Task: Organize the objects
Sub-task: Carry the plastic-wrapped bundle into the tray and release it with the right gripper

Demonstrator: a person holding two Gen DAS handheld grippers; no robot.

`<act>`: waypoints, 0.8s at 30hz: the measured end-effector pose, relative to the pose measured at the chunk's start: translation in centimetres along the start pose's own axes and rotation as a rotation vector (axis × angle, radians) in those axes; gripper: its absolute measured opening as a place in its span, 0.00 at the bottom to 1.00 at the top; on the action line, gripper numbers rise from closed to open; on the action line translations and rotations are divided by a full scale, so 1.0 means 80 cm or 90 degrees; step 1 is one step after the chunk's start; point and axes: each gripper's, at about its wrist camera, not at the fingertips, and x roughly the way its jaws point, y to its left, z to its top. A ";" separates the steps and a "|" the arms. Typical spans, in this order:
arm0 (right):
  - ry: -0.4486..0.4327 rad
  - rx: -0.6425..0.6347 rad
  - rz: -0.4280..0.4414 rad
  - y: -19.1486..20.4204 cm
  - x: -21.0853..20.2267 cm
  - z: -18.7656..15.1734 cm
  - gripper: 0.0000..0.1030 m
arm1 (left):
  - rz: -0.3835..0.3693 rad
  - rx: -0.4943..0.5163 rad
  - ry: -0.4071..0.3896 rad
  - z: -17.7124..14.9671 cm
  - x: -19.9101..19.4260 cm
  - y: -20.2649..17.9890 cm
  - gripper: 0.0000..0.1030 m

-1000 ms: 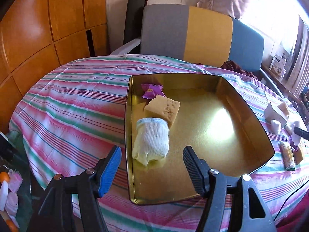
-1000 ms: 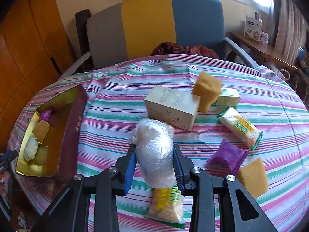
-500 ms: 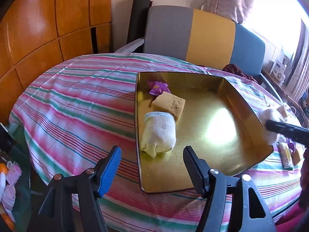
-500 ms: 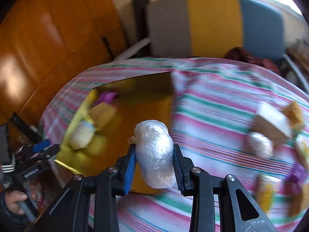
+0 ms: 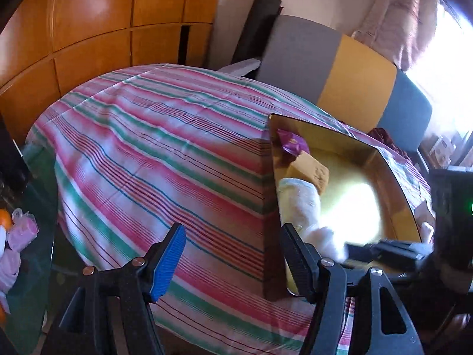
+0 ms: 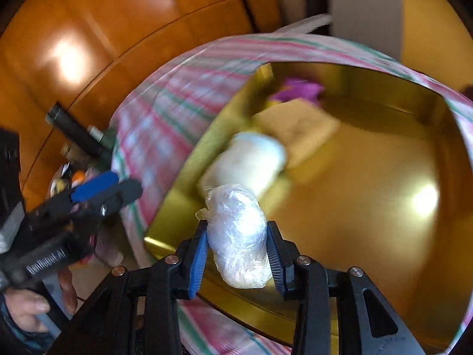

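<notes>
A gold tray (image 6: 369, 207) sits on the striped tablecloth (image 5: 147, 148). It holds a purple packet (image 6: 298, 91), a yellow sponge (image 6: 301, 127) and a rolled white cloth (image 6: 251, 159). My right gripper (image 6: 237, 227) hangs over the tray's near left corner. A plastic-wrapped white bundle (image 6: 239, 245) is between its pads, which still touch it as the jaws are opening. In the left wrist view the tray (image 5: 348, 177) lies at right, with the bundle (image 5: 328, 239) blurred at its near edge. My left gripper (image 5: 233, 236) is open over the cloth, left of the tray, holding nothing.
A grey, yellow and blue chair (image 5: 325, 56) stands behind the table, with wooden wall panels (image 5: 88, 29) to the left. A low glass surface with small pink and orange items (image 5: 17, 230) sits at the far left. A person's hand (image 6: 26, 304) holds the left gripper's handle.
My right gripper carried the bundle from the table's right side across to the tray's near left corner. My left gripper swung left, off the tray and over the tablecloth.
</notes>
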 end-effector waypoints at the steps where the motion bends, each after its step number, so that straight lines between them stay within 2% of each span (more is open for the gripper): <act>1: 0.012 -0.017 0.013 0.009 0.009 -0.001 0.39 | 0.000 -0.002 -0.001 0.000 0.000 0.001 0.65; 3: 0.027 -0.040 0.019 0.023 0.018 -0.003 0.40 | -0.008 -0.002 0.003 0.000 0.001 0.002 0.64; 8: 0.006 -0.019 0.022 0.018 0.007 -0.009 0.60 | -0.010 0.017 0.007 -0.002 0.003 -0.006 0.64; 15: -0.039 0.032 0.011 -0.004 -0.029 -0.012 0.69 | -0.013 0.047 -0.006 -0.003 -0.009 -0.026 0.64; 19: -0.072 0.055 -0.017 -0.024 -0.064 -0.020 0.77 | -0.019 0.073 -0.010 -0.005 -0.016 -0.043 0.64; 24: -0.109 0.090 -0.051 -0.057 -0.110 -0.032 0.81 | -0.027 0.109 -0.012 -0.007 -0.022 -0.067 0.64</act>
